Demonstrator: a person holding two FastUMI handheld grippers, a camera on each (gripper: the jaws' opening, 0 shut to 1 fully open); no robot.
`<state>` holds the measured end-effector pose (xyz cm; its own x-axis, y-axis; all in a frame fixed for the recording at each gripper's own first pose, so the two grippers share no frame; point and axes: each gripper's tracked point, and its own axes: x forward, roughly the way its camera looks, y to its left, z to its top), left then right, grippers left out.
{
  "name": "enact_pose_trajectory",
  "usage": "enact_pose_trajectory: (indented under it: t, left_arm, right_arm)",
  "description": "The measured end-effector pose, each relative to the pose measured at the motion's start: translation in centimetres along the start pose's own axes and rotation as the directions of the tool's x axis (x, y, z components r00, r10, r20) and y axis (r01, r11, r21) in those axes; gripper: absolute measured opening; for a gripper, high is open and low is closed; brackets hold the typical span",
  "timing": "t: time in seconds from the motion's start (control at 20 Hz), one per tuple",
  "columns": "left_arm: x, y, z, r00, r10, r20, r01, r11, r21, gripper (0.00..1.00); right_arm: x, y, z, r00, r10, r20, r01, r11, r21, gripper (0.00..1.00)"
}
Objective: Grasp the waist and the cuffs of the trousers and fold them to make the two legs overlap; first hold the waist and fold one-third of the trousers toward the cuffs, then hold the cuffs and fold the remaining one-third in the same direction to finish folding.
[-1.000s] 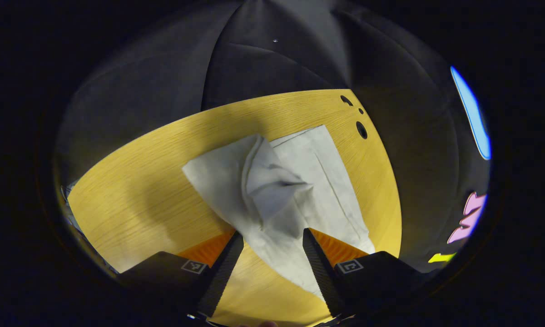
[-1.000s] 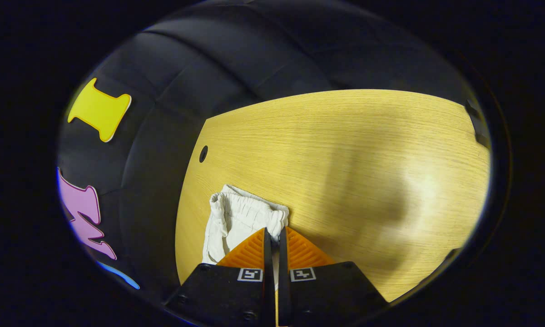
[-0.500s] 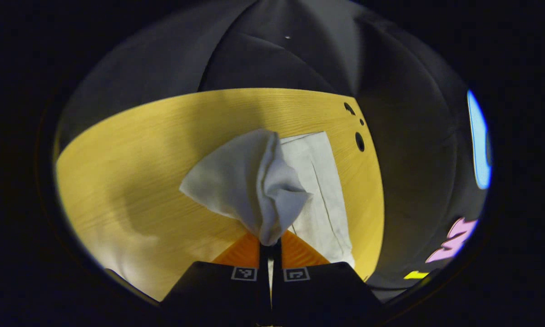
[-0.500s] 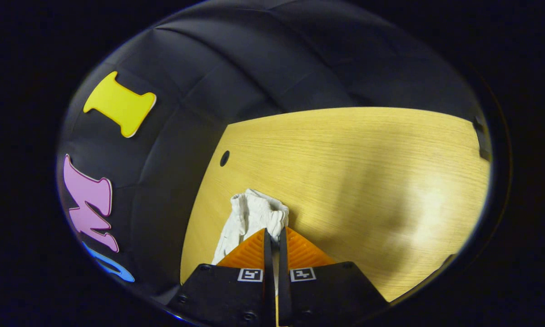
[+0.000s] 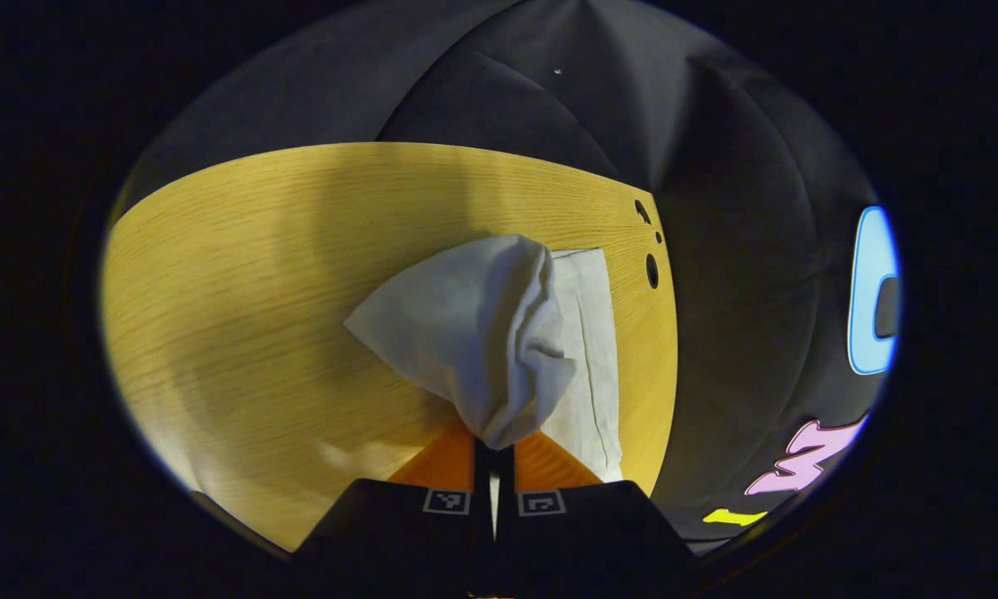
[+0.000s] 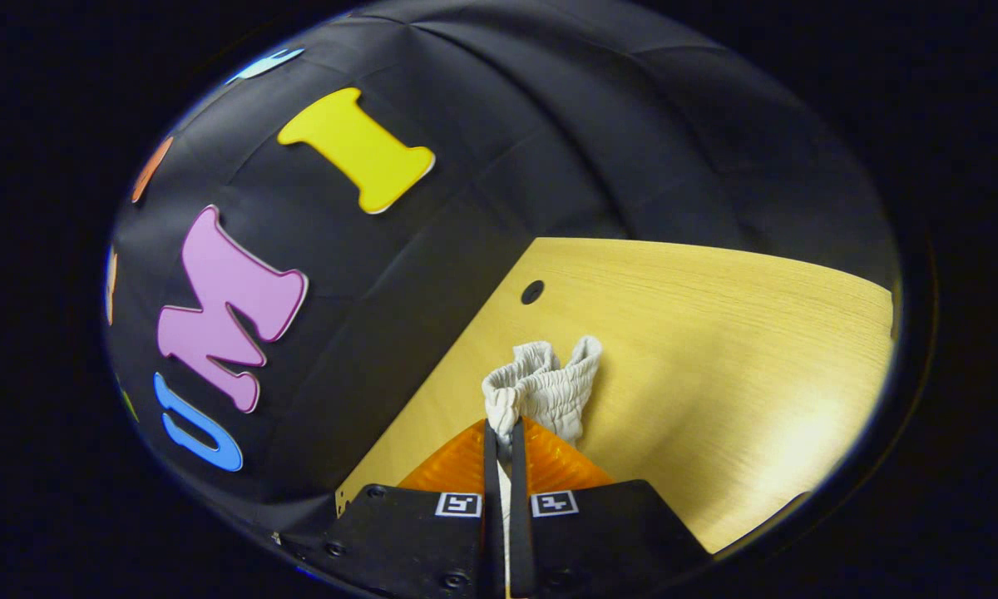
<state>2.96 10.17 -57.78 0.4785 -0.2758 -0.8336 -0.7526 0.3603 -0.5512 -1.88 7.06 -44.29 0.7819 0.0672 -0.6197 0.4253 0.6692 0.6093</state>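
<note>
Both hand-held grippers (image 5: pixel 494 453) (image 6: pixel 504 433) pinch white trousers (image 5: pixel 482 333)

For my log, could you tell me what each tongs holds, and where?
Left tongs pinch the trousers' cuff end; right tongs pinch the gathered waistband.

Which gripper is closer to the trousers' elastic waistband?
Right. The right gripper pinches the gathered waistband; the left gripper grips smooth trouser cloth elsewhere.
</note>
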Motion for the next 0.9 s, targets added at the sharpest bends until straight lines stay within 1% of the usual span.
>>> enact_pose_trajectory:
  t: [0.1,0.25,0.45,0.55,0.65,0.8,0.9]
  left_arm:
    - [0.0,0.0,0.0,1.000,-0.013,-0.012,0.013,1.000,0.008,0.06]
    - [-0.2,0.0,0.2,0.999,-0.023,-0.030,0.024,1.000,0.011,0.07]
    - [-0.2,-0.1,0.1,0.998,-0.026,-0.052,0.028,0.999,0.038,0.07]
    - [-0.2,0.0,0.2,0.998,-0.029,-0.058,0.032,0.998,0.050,0.06]
    - [-0.3,0.0,0.2,0.998,-0.033,-0.061,0.036,0.998,0.053,0.06]
    - [-0.2,0.0,0.2,0.997,-0.038,-0.063,0.042,0.998,0.053,0.06]
    - [-0.3,0.0,0.2,0.997,-0.038,-0.062,0.042,0.998,0.056,0.06]
  right_arm:
    - [0.1,3.4,-1.9,0.998,0.053,-0.028,-0.054,0.997,-0.046,0.07]
    - [0.2,8.3,-5.1,0.990,0.118,-0.081,-0.128,0.984,-0.127,0.07]
    - [0.6,12.6,-10.3,0.973,0.159,-0.165,-0.194,0.956,-0.222,0.07]
    - [1.3,14.3,-13.2,0.964,0.161,-0.210,-0.212,0.946,-0.247,0.07]
    - [2.0,15.0,-16.9,0.954,0.148,-0.260,-0.220,0.936,-0.273,0.07]
    - [3.0,13.7,-20.0,0.930,0.102,-0.354,-0.221,0.923,-0.315,0.07]
    - [3.6,13.0,-21.3,0.910,0.069,-0.409,-0.229,0.906,-0.356,0.07]
